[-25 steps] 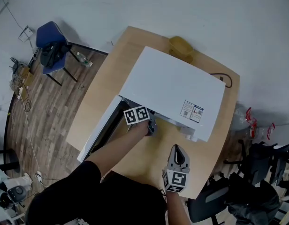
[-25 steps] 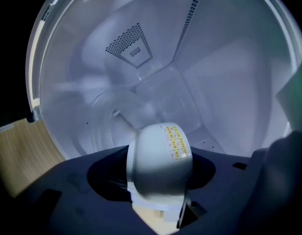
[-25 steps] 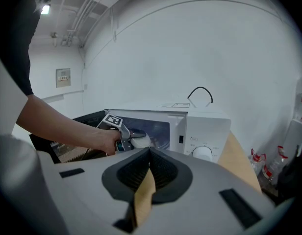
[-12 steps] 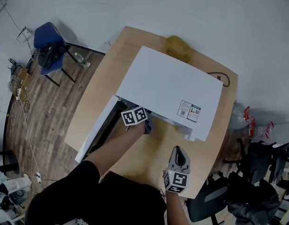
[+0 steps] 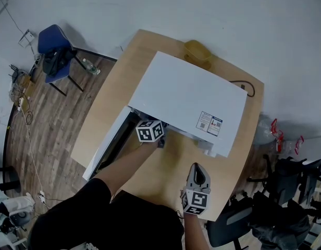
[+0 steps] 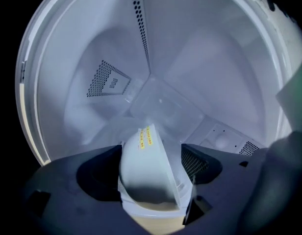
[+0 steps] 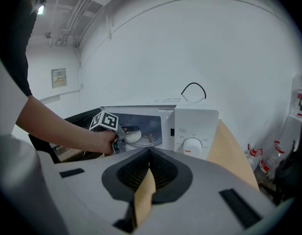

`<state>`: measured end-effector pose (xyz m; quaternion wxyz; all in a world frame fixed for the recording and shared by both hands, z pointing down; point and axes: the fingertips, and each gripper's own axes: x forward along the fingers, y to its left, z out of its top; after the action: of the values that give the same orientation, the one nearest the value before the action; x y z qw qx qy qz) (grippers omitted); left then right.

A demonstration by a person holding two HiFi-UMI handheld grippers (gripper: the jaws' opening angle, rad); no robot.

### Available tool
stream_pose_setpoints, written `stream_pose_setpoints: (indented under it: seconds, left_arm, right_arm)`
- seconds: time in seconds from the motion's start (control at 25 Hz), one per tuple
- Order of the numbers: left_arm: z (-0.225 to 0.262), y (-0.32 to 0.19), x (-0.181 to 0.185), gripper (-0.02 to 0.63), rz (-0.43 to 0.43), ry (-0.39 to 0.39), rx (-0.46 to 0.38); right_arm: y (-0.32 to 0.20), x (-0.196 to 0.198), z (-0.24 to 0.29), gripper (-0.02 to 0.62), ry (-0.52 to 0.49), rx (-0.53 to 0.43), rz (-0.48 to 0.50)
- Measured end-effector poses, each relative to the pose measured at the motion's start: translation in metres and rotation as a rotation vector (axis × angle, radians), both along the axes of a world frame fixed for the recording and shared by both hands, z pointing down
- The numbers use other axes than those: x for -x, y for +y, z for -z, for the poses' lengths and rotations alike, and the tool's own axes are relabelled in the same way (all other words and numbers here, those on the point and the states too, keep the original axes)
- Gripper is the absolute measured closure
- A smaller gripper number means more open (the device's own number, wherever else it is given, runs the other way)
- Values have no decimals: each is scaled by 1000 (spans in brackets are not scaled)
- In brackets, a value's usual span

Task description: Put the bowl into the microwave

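Microwave [image 5: 186, 100]: white casing, smooth, satin; interior walls [image 6: 205, 67] glossy (perforated in patches). Bowl [image 6: 146, 168] inside the microwave: white, smooth, plastic-looking. Surface [image 5: 119, 87] under the microwave: pale matt wood. Floor [image 5: 51, 124] beside the microwave: dull wood planks.

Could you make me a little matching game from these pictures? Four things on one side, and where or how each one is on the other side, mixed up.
Things:
1. bowl
2. microwave door
3. right tongs
4. blue chair

Place or state:
A. on the wooden floor
B. shut, above the table
C. inside the microwave
D. swung open

Pairs: 1-C, 2-D, 3-B, 4-A.
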<state>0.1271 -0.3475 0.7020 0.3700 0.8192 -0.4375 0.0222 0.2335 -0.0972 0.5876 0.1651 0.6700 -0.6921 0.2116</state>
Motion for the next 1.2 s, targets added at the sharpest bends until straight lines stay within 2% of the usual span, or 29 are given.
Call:
stream_pose_setpoints:
  seconds: [0.08, 0.28, 0.44, 0.6, 0.8, 1.2]
  left_arm:
    - [-1, -2, 6, 258, 18, -11, -23]
    - [-6, -6, 22, 258, 84, -5, -19]
    - [-9, -2, 20, 258, 43, -56, -41]
    - [-9, 0, 15, 258, 6, -67, -39]
    - [-11, 6, 9, 258, -75, -166, -74]
    - [15, 17, 21, 256, -113, -151, -183]
  right_arm:
    - [1, 1, 0, 534, 2, 1, 6]
    - [3, -3, -4, 534, -32, 9, -13]
    - [-1, 1, -3, 534, -39, 3, -1]
    - [-1, 8, 0, 534, -90, 0, -9]
    - [1, 27, 3, 534, -97, 0, 34]
    - [8, 36, 3, 534, -88, 9, 45]
